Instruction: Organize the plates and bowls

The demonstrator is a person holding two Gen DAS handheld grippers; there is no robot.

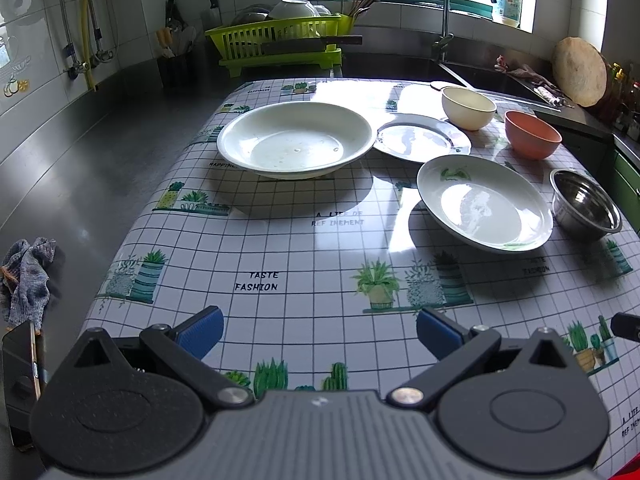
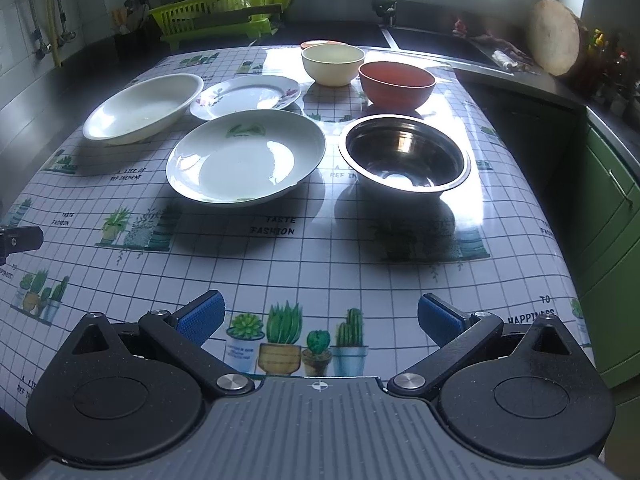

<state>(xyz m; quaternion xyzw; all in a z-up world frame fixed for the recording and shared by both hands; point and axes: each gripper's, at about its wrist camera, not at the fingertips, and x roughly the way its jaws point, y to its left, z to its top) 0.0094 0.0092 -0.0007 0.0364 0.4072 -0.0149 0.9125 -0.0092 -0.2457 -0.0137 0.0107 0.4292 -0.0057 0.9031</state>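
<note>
On the plant-print tablecloth (image 1: 280,248) stand a large white deep plate (image 1: 294,139) (image 2: 144,108), a small flowered plate (image 1: 422,137) (image 2: 246,96), a white plate with a green motif (image 1: 484,202) (image 2: 246,158), a cream bowl (image 1: 468,107) (image 2: 333,65), an orange bowl (image 1: 532,134) (image 2: 396,84) and a steel bowl (image 1: 586,204) (image 2: 404,158). My left gripper (image 1: 318,334) is open and empty above the near cloth edge. My right gripper (image 2: 320,320) is open and empty, well short of the steel bowl.
A green dish rack (image 1: 276,42) with bowls stands at the back. A sink and tap (image 1: 452,20) are at the back right, with a round board (image 1: 580,72). A rag (image 1: 28,272) and a phone (image 1: 20,376) lie on the left counter. Green cabinets (image 2: 608,216) are right.
</note>
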